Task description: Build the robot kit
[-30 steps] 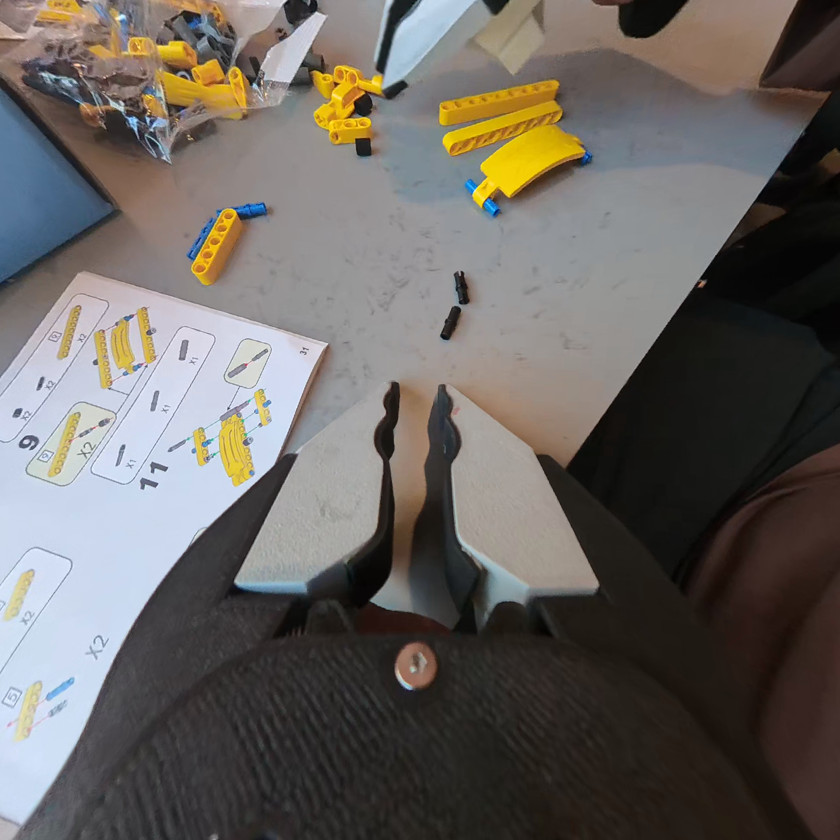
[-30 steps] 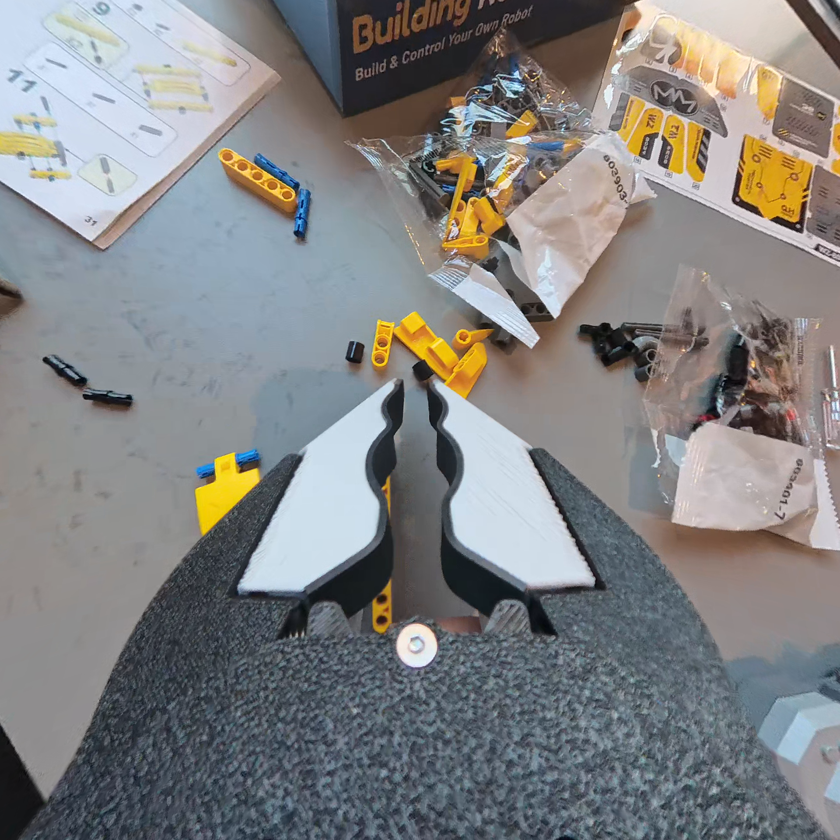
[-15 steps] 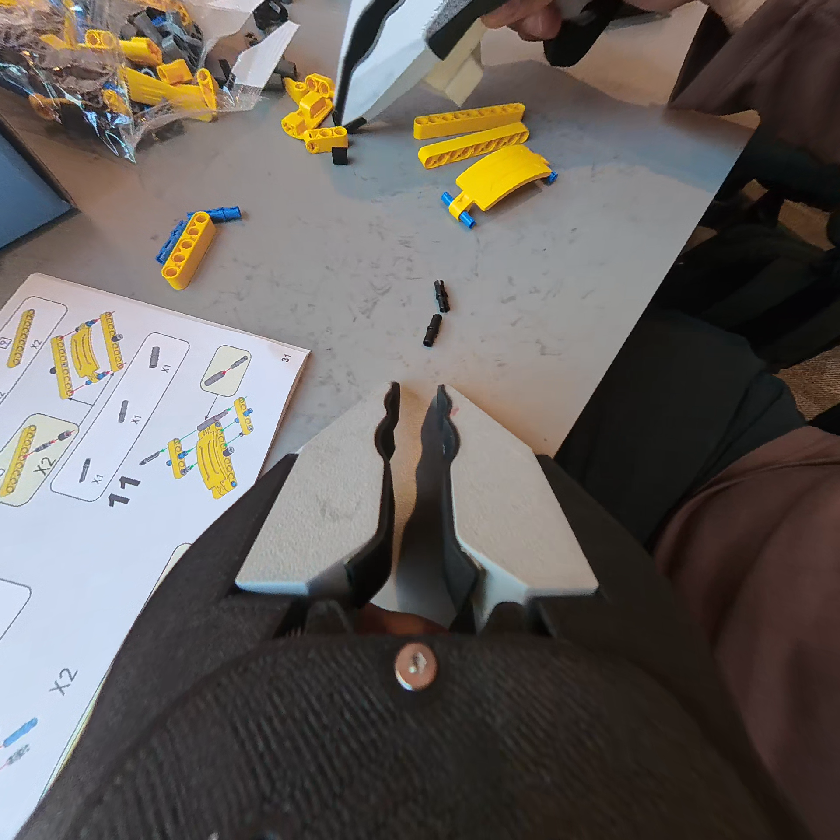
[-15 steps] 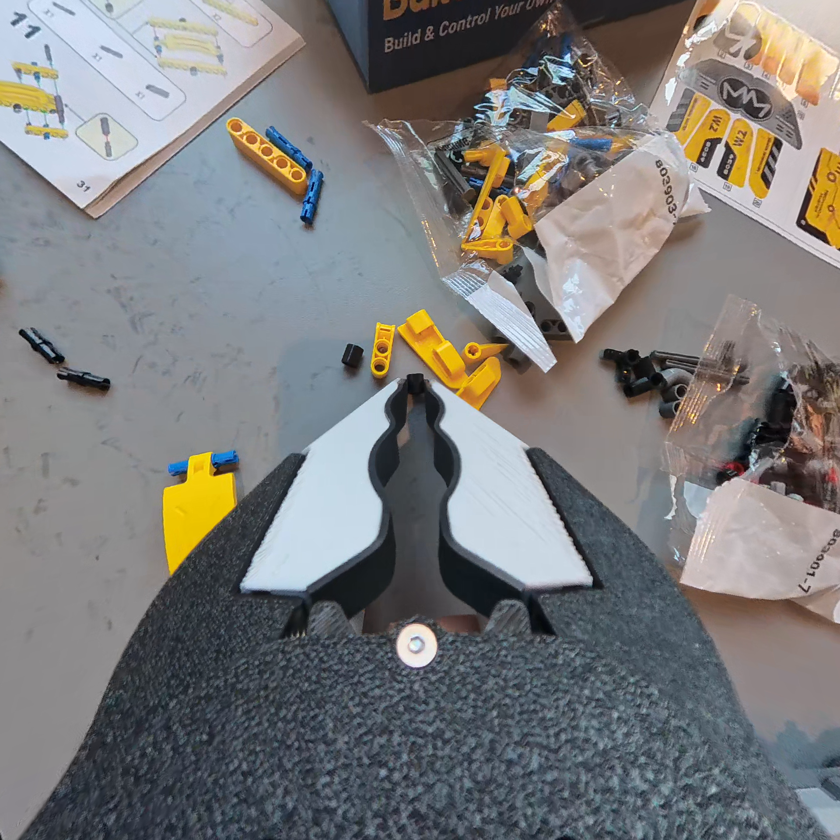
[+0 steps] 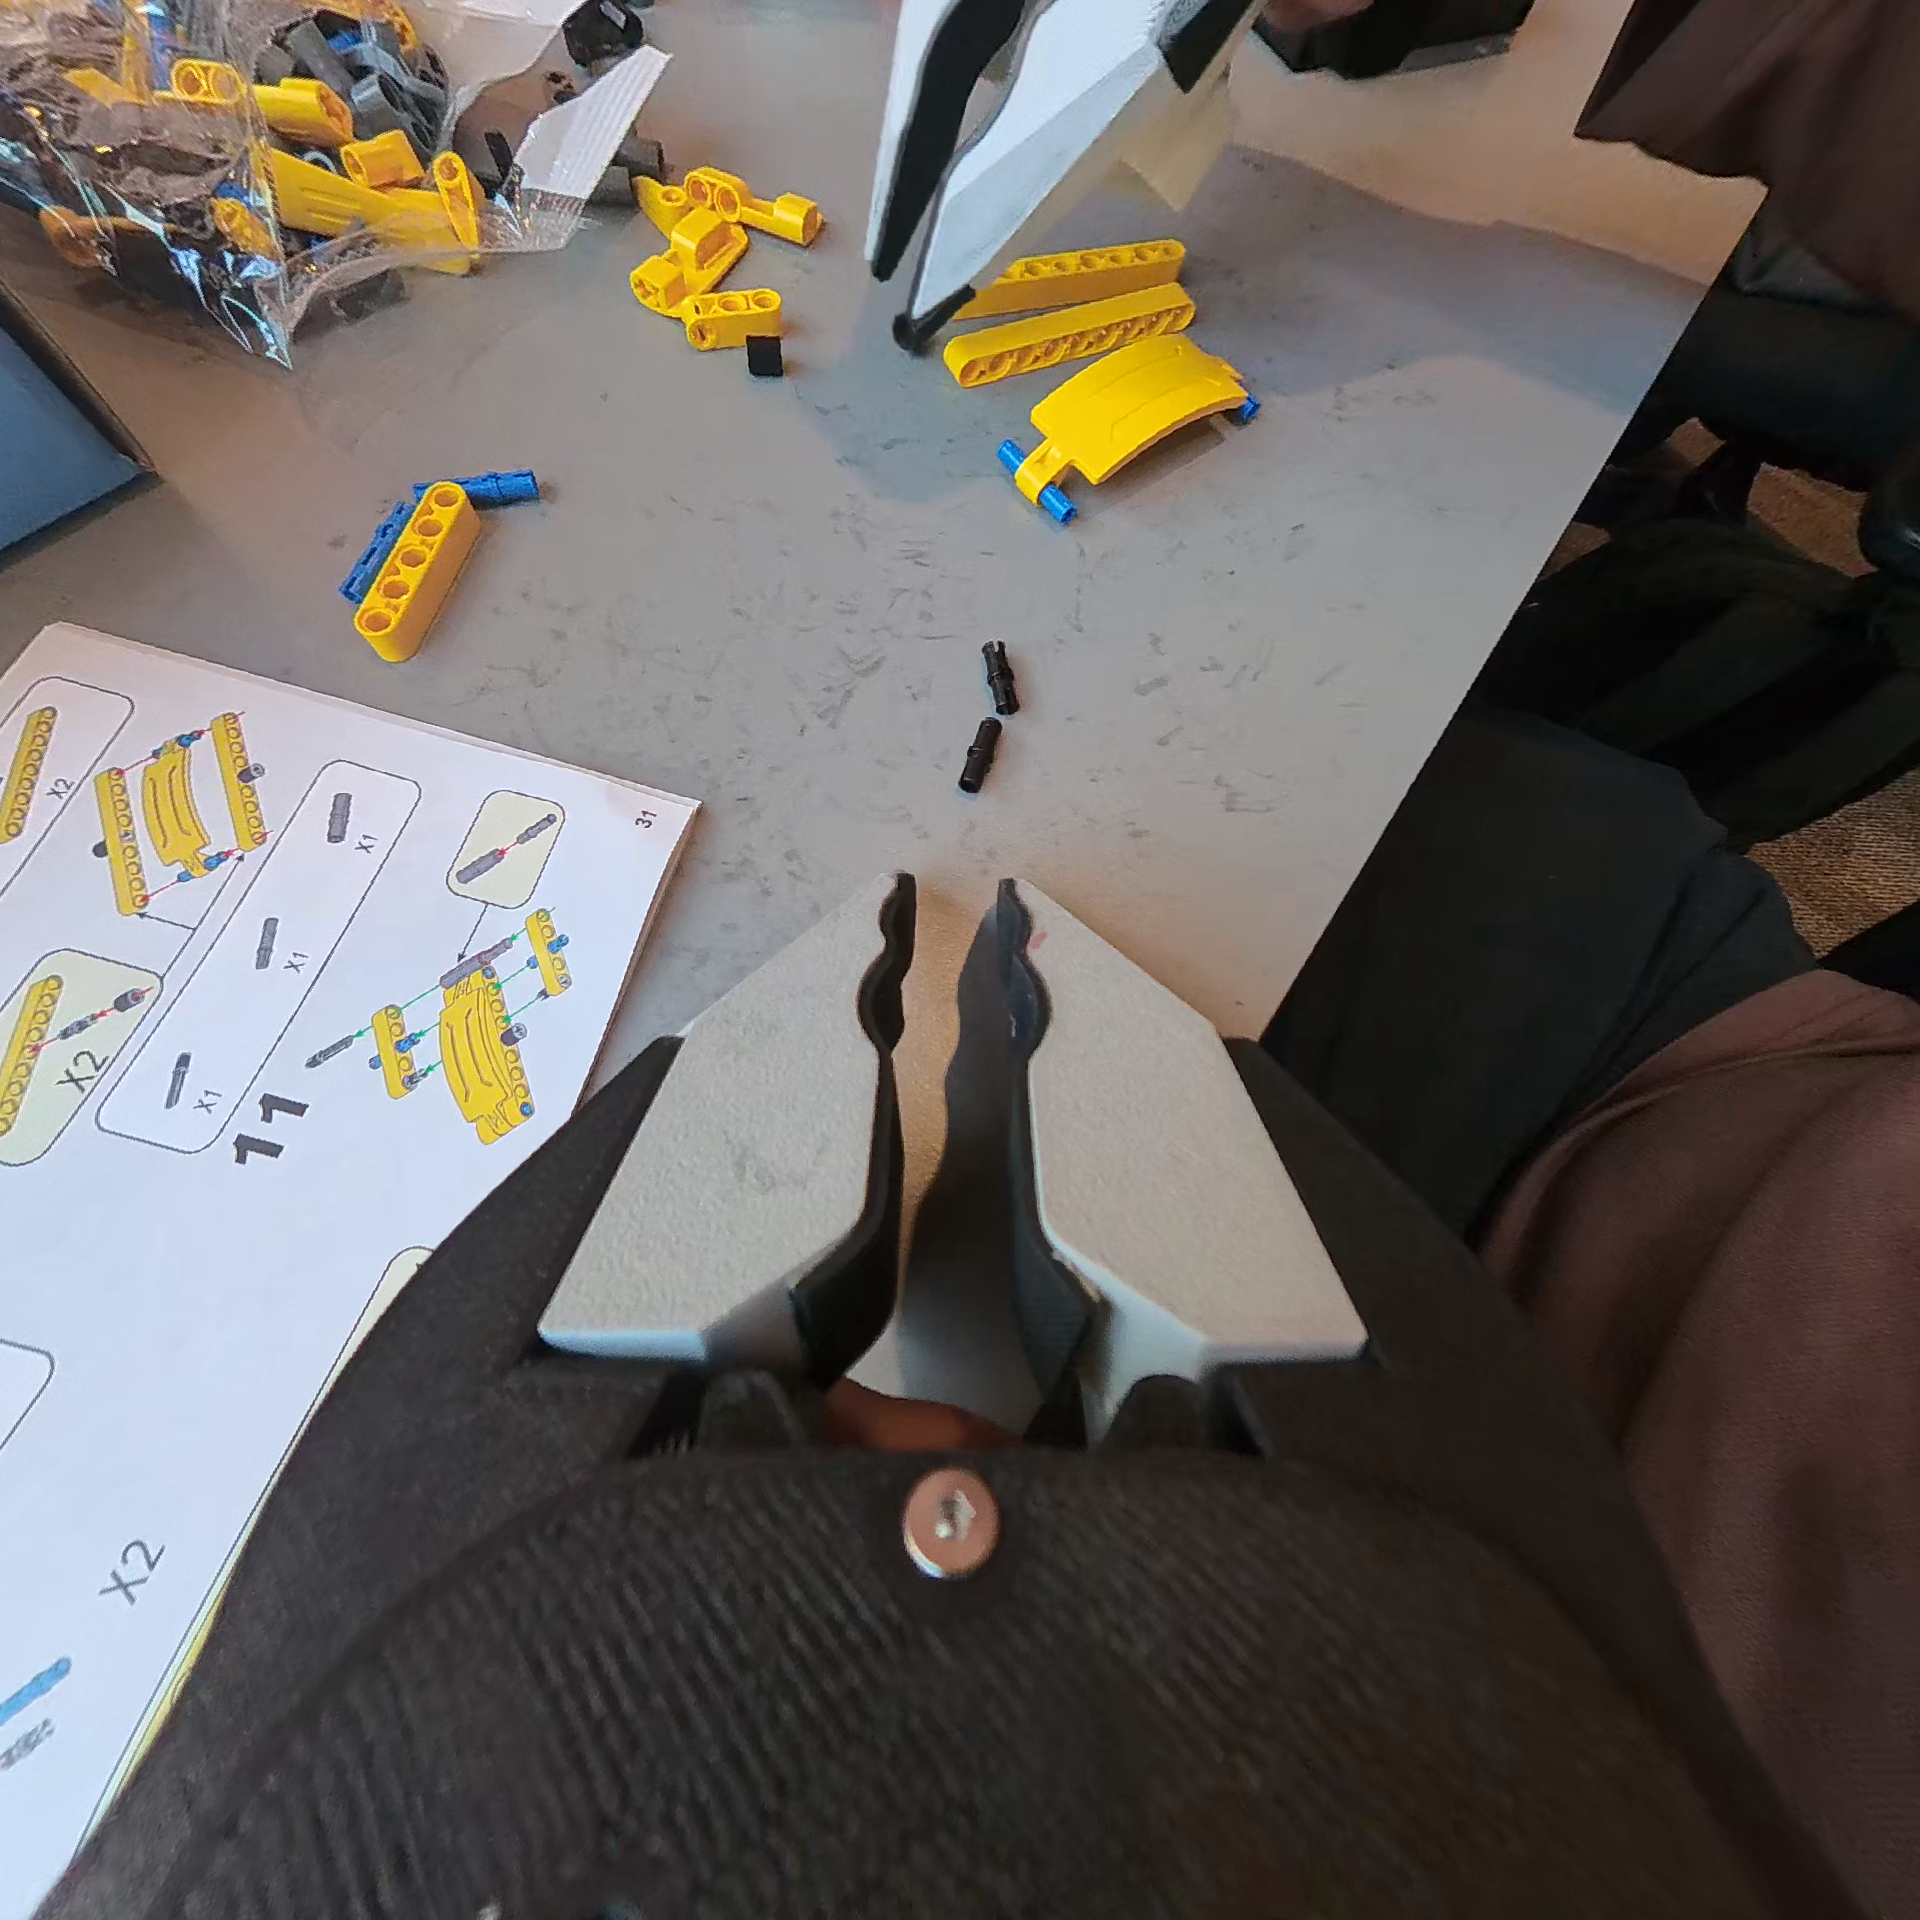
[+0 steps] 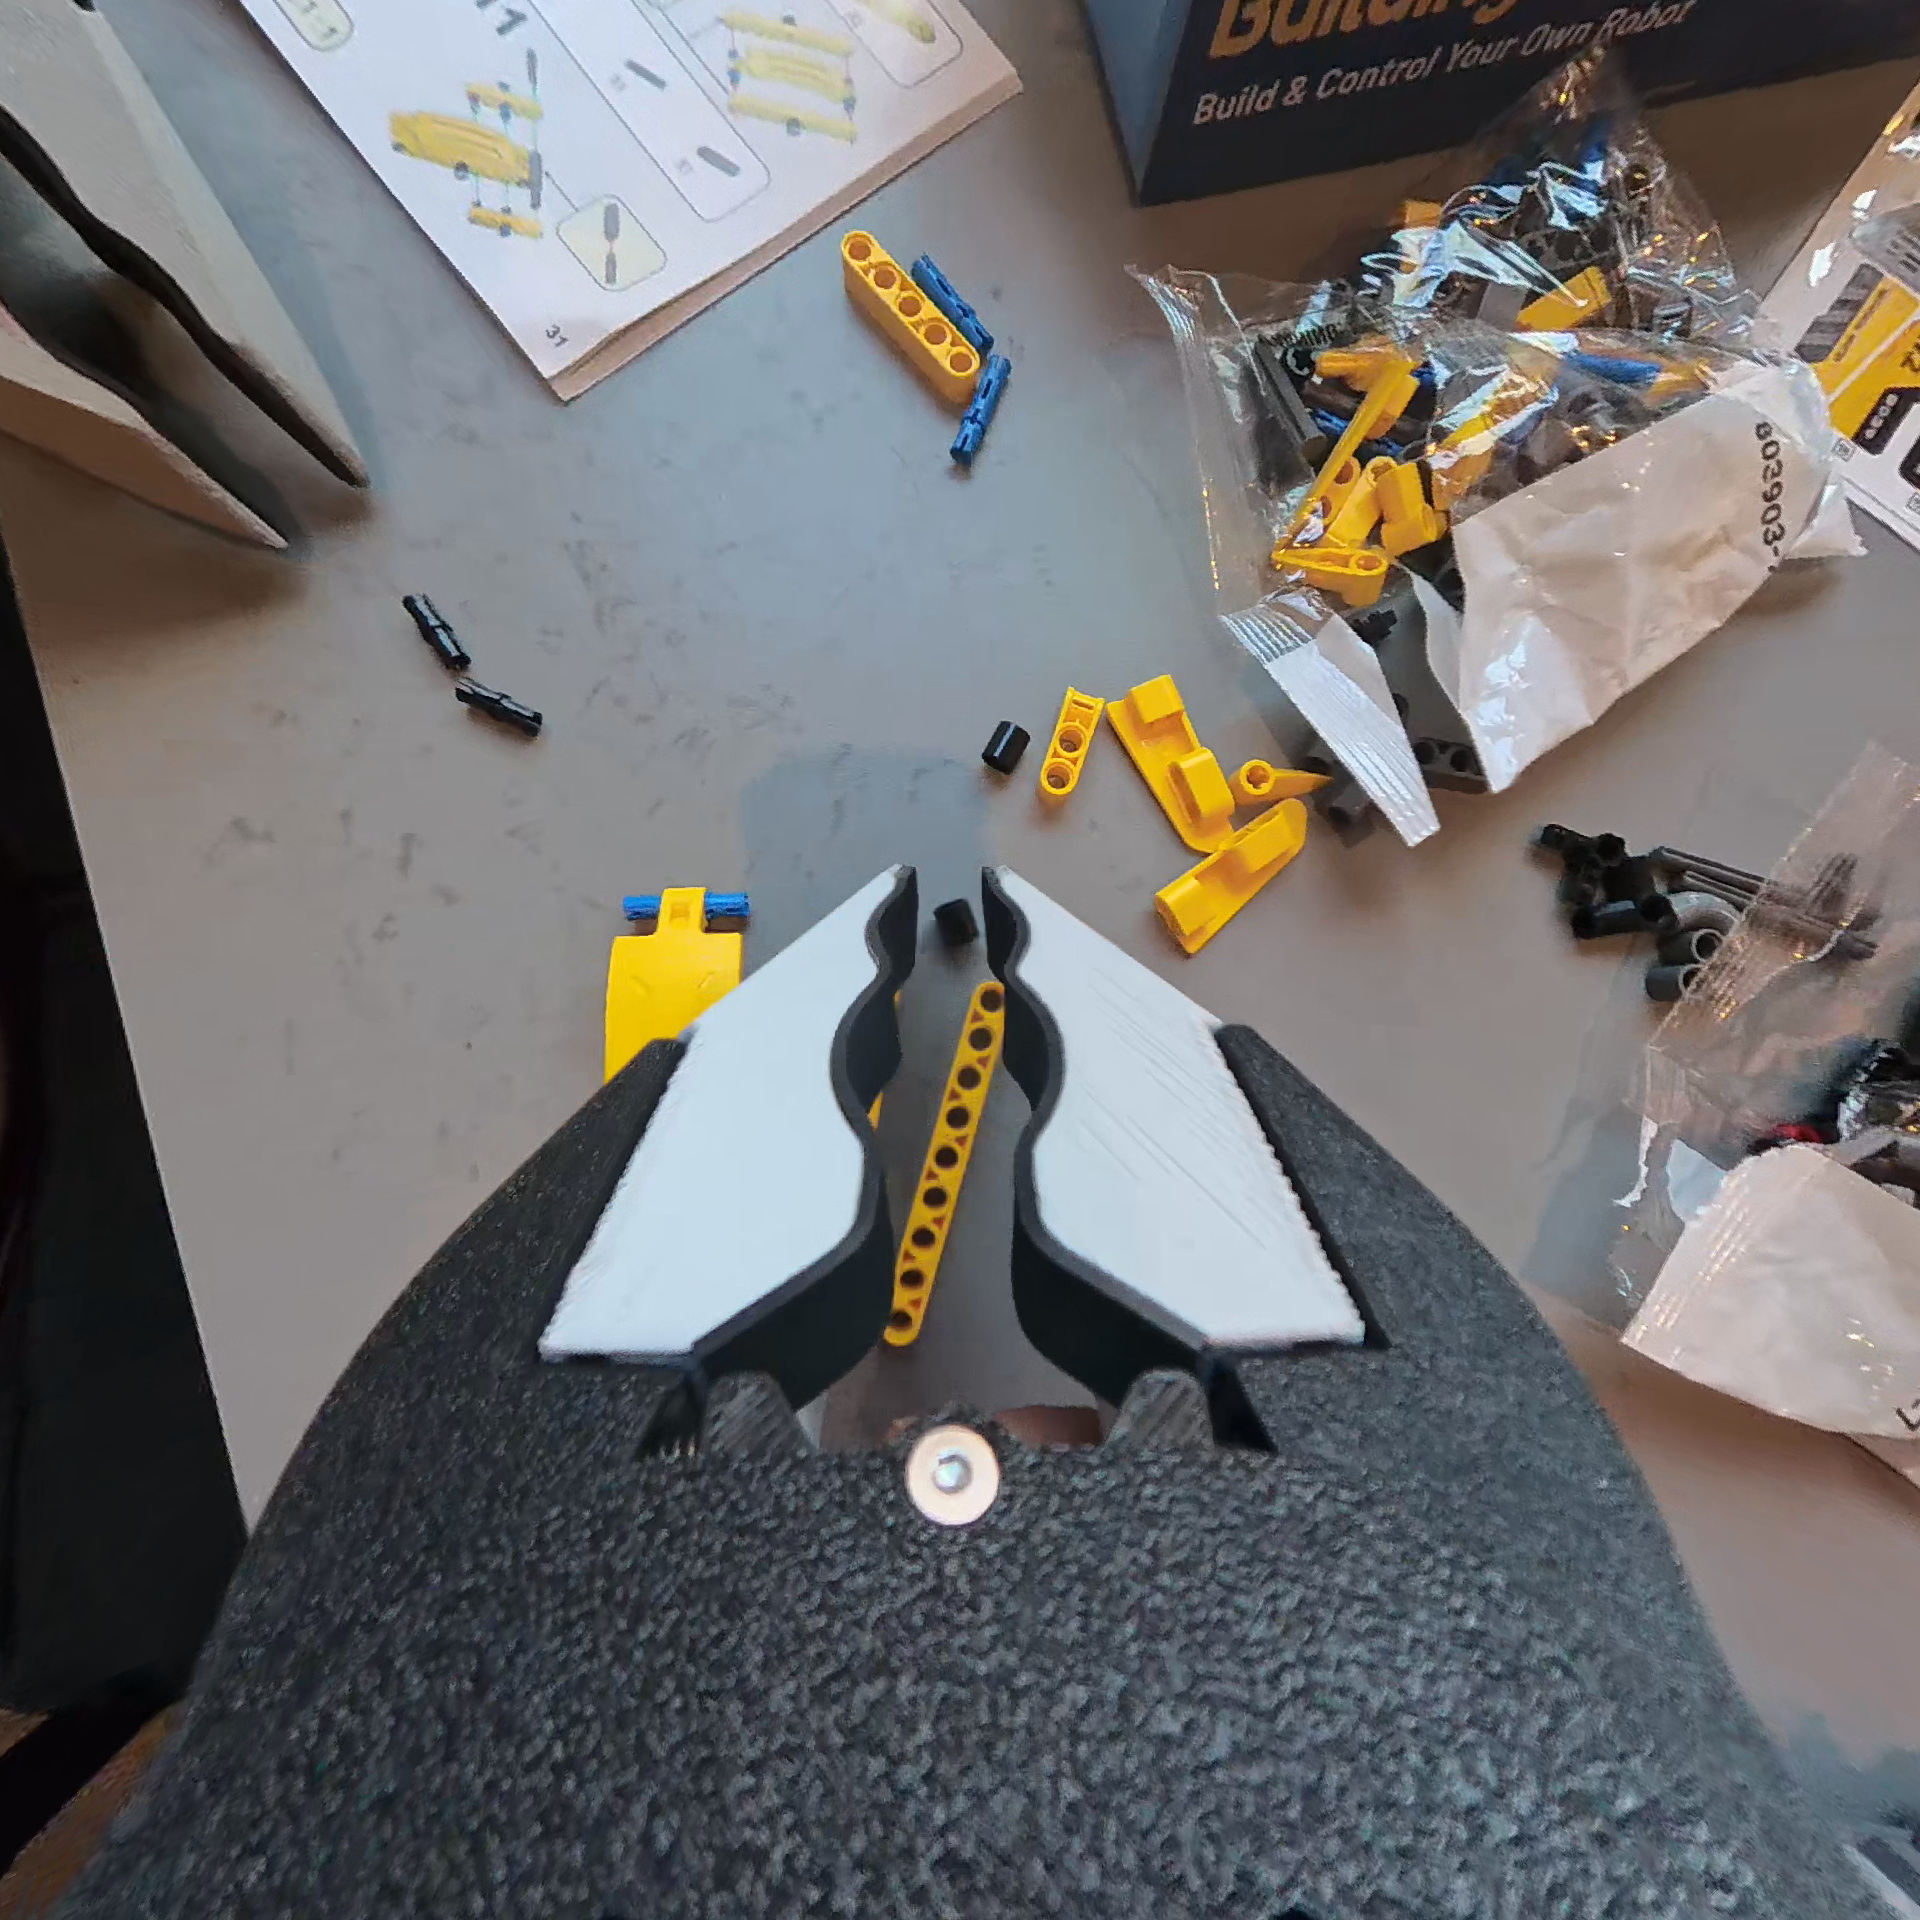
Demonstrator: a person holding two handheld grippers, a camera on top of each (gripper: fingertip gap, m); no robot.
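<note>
Right gripper jaws slightly apart around small black plastic bush, contact unclear, near grey tabletop edge. Left gripper jaws narrowly apart, empty, beside white instruction booklet.

Printed steps and numbers cover the white instruction booklet at nine o'clock. Lettering also marks the dark box at one o'clock and the white bag label at two.

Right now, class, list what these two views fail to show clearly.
Right wrist view: the right gripper covers the near end of the yellow curved panel and parts of the long yellow beam.
Same view: whether it grips the small black bush is unclear.
Left wrist view: the frame edge cuts off the instruction booklet.
</note>
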